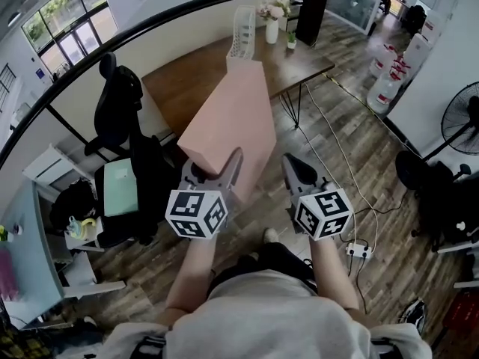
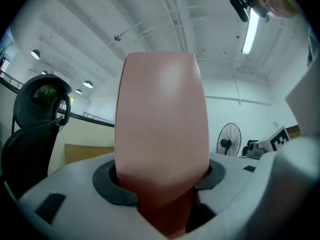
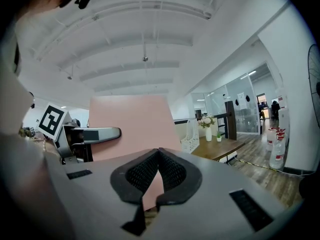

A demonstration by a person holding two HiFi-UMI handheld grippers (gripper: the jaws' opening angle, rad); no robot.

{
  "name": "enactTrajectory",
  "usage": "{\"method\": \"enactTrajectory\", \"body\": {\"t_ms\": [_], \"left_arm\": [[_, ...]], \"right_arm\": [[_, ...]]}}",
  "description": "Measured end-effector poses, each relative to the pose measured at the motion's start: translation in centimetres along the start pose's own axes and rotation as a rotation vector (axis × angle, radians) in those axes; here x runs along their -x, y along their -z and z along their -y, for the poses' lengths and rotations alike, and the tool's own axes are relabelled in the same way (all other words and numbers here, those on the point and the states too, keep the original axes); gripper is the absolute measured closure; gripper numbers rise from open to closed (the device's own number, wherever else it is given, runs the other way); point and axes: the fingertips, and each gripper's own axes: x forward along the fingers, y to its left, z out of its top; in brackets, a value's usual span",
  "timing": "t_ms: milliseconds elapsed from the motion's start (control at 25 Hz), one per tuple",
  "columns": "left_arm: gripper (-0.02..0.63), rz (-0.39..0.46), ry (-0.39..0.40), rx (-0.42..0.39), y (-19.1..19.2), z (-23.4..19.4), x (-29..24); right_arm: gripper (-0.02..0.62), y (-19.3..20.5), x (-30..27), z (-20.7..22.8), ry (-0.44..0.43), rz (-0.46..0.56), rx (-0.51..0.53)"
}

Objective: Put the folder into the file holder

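Observation:
The pink folder hangs tilted in the air in front of me, its far end pointing toward the wooden table. My left gripper is shut on the folder's near end; in the left gripper view the folder fills the gap between the dark pads. My right gripper hovers just right of the folder, its jaws closed tip to tip with nothing between them; the folder shows behind them. The white mesh file holder stands upright on the table's far side, also seen as a file holder in the right gripper view.
A vase of flowers and a small plant stand on the table beside the holder. A black office chair is at the left, a fan and water bottles at the right. A power strip lies on the wooden floor.

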Motion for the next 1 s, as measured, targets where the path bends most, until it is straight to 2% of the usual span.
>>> {"method": "enactTrajectory", "body": {"t_ms": [240, 480, 800, 1000], "left_arm": [[0.31, -0.01, -0.016, 0.014, 0.9, -1.4, -1.5], [0.309, 0.012, -0.038, 0.003, 0.3, -3.3, -4.7], [0.308, 0.044, -0.081, -0.03, -2.2, -5.8, -11.9], [0.308, 0.068, -0.102, -0.037, -3.4, -7.1, -16.6]], "right_arm": [[0.586, 1.0, -2.1, 0.8, -0.018, -0.015, -0.023], [0.586, 0.4, -6.1, 3.6, -0.041, 0.012, -0.023], [0.586, -2.2, -12.3, 9.7, -0.062, 0.053, -0.042], [0.586, -4.0, -15.9, 12.7, -0.104, 0.072, -0.027]]}}
